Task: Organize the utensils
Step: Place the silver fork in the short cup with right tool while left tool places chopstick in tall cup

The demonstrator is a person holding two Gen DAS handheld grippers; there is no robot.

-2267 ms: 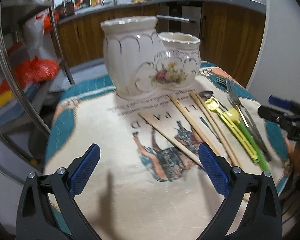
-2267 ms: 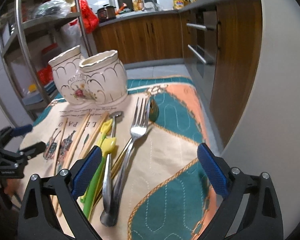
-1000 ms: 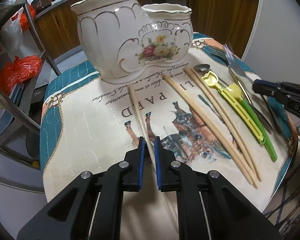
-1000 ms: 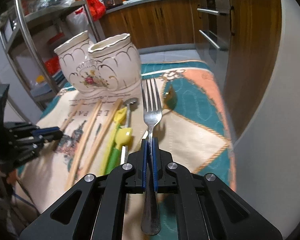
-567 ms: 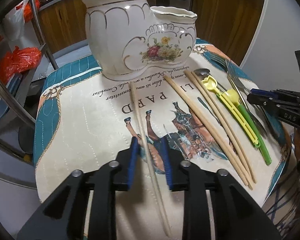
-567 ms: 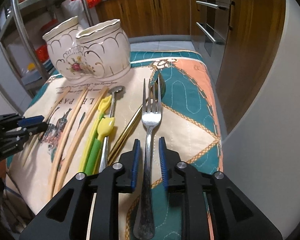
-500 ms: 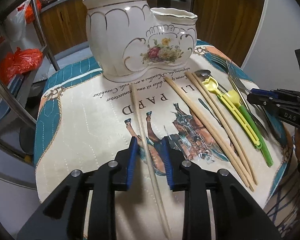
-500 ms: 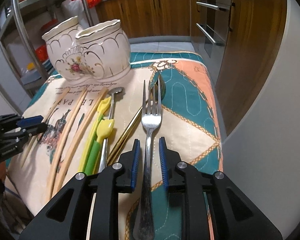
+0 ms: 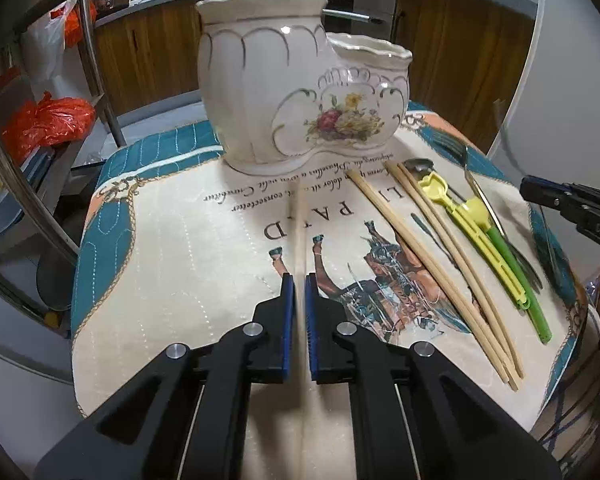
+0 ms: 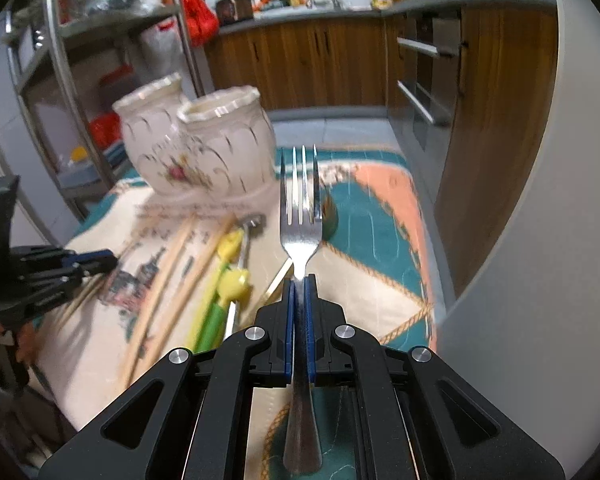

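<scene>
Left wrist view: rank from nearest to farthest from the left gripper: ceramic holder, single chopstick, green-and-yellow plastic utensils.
1. Pale wooden single chopstick, clamped in the left gripper.
2. Green-and-yellow plastic utensils, lying off to the right on the cloth.
3. White floral ceramic holder, standing at the far end.

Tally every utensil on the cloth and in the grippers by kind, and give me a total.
Wooden chopsticks: 4 (one held in the left gripper)
Fork: 1 (held in the right gripper)
Plastic utensils: 2, the yellow one and the green one
Spoons: 2, the silver spoon and the gold-handled spoon
Total: 9
</scene>
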